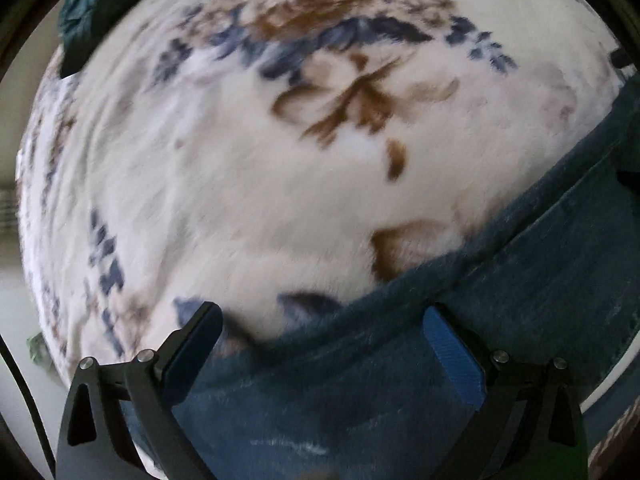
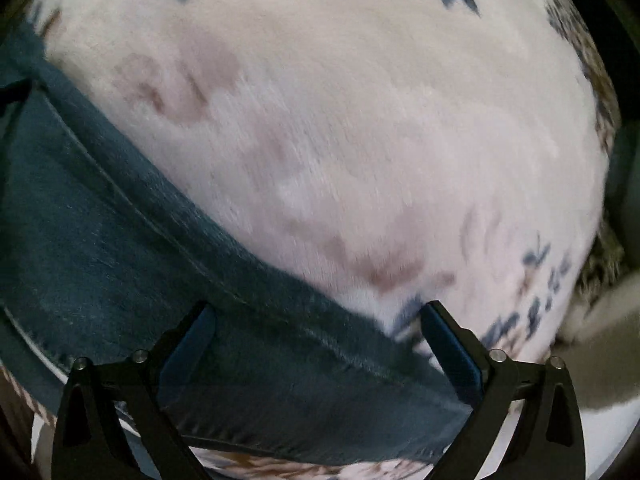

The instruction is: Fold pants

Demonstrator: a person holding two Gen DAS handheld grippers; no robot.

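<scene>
Dark teal-blue denim pants point(image 1: 500, 300) lie on a white floral blanket point(image 1: 240, 180). In the left wrist view they fill the lower right, their edge running up to the right. My left gripper point(image 1: 324, 320) is open, its fingers spread over the pants' near edge. In the right wrist view the pants point(image 2: 120, 240) cross from upper left to bottom centre, with a stitched seam showing. My right gripper point(image 2: 320, 316) is open, its blue-padded fingers straddling the pants' end just above the cloth. Both views are motion-blurred.
The plush blanket point(image 2: 380, 120) with blue and brown flowers covers the bed. A dark teal cloth bundle point(image 1: 88, 12) sits at the far left corner. The bed's edge and floor show at the left point(image 1: 16, 280) and right point(image 2: 600, 340).
</scene>
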